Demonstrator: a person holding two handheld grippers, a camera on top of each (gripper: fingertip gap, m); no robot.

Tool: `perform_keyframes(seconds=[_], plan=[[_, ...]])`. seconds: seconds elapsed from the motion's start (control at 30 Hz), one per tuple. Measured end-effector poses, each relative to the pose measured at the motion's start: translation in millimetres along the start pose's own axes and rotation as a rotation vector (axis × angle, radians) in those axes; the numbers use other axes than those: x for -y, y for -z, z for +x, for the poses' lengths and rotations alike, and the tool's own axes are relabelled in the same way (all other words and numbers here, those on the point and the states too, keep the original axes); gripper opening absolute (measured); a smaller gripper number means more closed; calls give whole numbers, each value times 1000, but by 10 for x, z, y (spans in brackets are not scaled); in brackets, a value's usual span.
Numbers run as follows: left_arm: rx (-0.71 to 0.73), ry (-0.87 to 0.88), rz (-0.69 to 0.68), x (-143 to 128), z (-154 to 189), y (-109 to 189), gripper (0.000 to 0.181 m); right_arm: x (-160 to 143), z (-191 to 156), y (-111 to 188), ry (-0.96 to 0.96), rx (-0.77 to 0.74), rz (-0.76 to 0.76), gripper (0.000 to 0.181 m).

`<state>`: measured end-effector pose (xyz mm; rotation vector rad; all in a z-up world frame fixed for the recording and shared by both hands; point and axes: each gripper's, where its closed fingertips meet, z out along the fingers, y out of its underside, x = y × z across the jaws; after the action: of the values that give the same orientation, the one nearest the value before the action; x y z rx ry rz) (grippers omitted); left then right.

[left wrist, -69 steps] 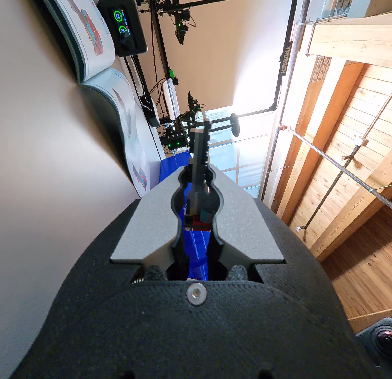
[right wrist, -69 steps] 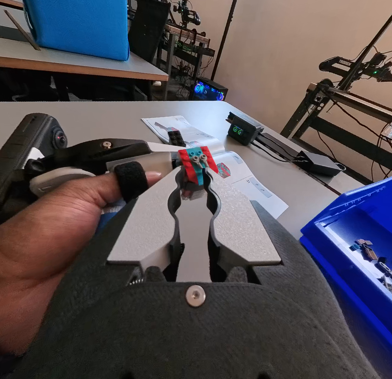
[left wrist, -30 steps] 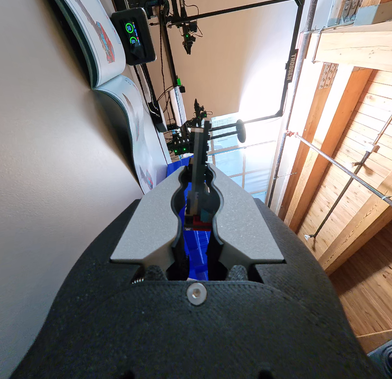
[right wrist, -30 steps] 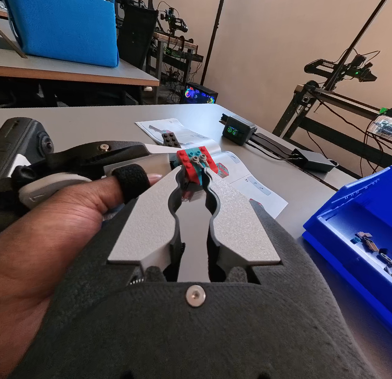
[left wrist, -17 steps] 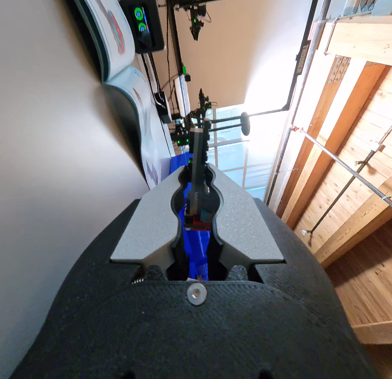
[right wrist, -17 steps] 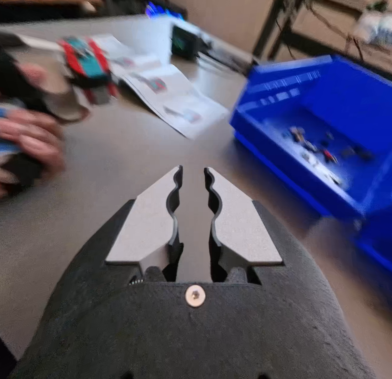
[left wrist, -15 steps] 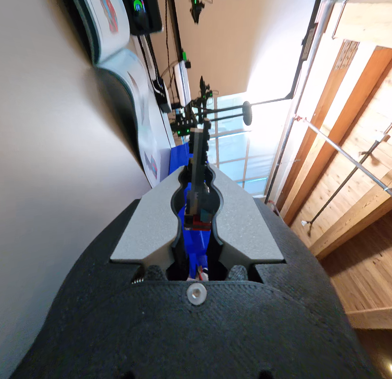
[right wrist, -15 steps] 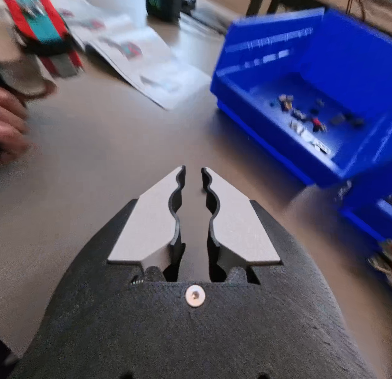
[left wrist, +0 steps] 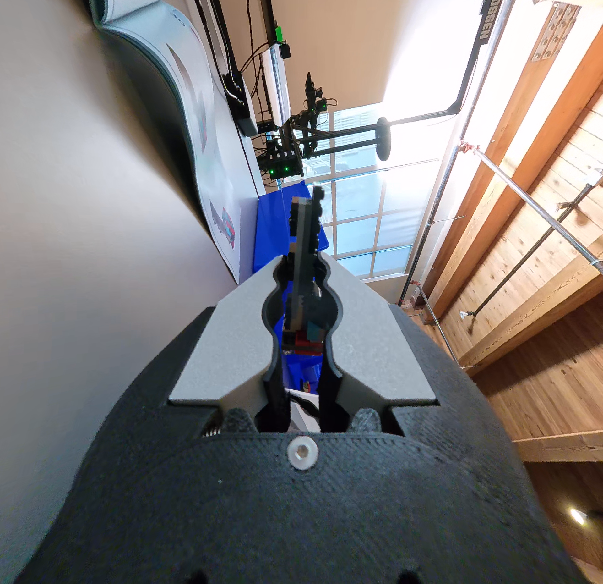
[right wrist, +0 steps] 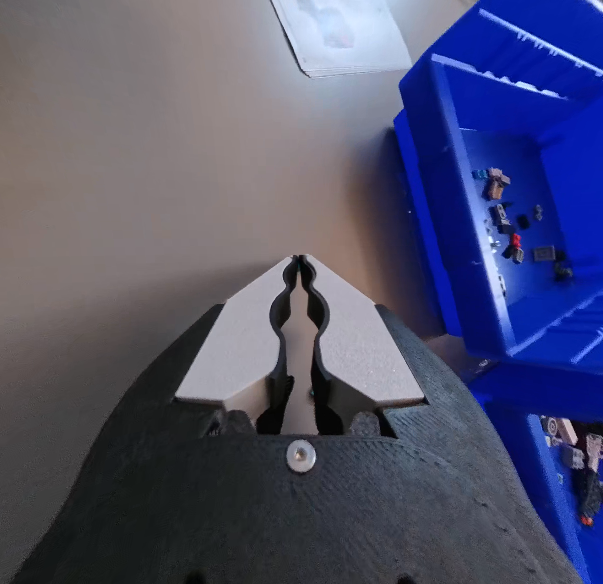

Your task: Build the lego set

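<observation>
we start at the left gripper [left wrist: 301, 264], whose jaws are clenched on the lego build [left wrist: 305, 274], a thin slab seen edge-on with grey and black plates running up past the fingertips toward 12 o'clock and red and teal bricks at its lower end, deep in the scalloped hollow between the jaws. this view is rolled on its side, so the grey table [left wrist: 81, 241] fills the frame from 7 to 11 o'clock like a wall. at 11 o'clock from the gripper lies the open instruction booklet [left wrist: 195, 117], its pages curving up off the table, and just behind the build at 12 o'clock we see the blue bin [left wrist: 274, 228]. farther out at 12 to 1 o'clock stand a black equipment rig [left wrist: 293, 143] with green lights and a bright window [left wrist: 365, 209], and wooden beams [left wrist: 522, 209] run from 1 to 4 o'clock. the right gripper [right wrist: 298, 258] points down at the bare table [right wrist: 130, 176], fingertips pressed together; a speck of green shows between the tips, but we cannot tell whether it is a held piece, the view being blurred. at 2 to 3 o'clock sits the blue bin [right wrist: 434, 163], with small loose lego pieces [right wrist: 512, 228] scattered on its floor. at 4 o'clock a second blue bin [right wrist: 535, 490] holds more pieces. at 12 to 1 o'clock the booklet [right wrist: 339, 29] lies flat.
</observation>
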<state>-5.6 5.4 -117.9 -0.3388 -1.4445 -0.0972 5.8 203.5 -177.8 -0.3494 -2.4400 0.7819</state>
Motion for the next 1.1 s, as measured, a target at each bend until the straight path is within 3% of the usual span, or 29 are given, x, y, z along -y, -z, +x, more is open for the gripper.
perform_keyframes(seconds=[0.37, 0.73, 0.93, 1.1], plan=[[-9, 20, -3, 22, -3, 0, 15, -26, 37, -26, -18, 66, -21, 1], [-13, 21, -12, -1, 4, -6, 15, -17, 127, -129, -381, 252, -81, 1], [-14, 27, -8, 23, 0, 0, 15, 1, 195, -114, -364, 229, -70, 1], [-13, 36, -5, 40, -9, 4, 15, -158, 202, -44, -344, 217, -111, 1]])
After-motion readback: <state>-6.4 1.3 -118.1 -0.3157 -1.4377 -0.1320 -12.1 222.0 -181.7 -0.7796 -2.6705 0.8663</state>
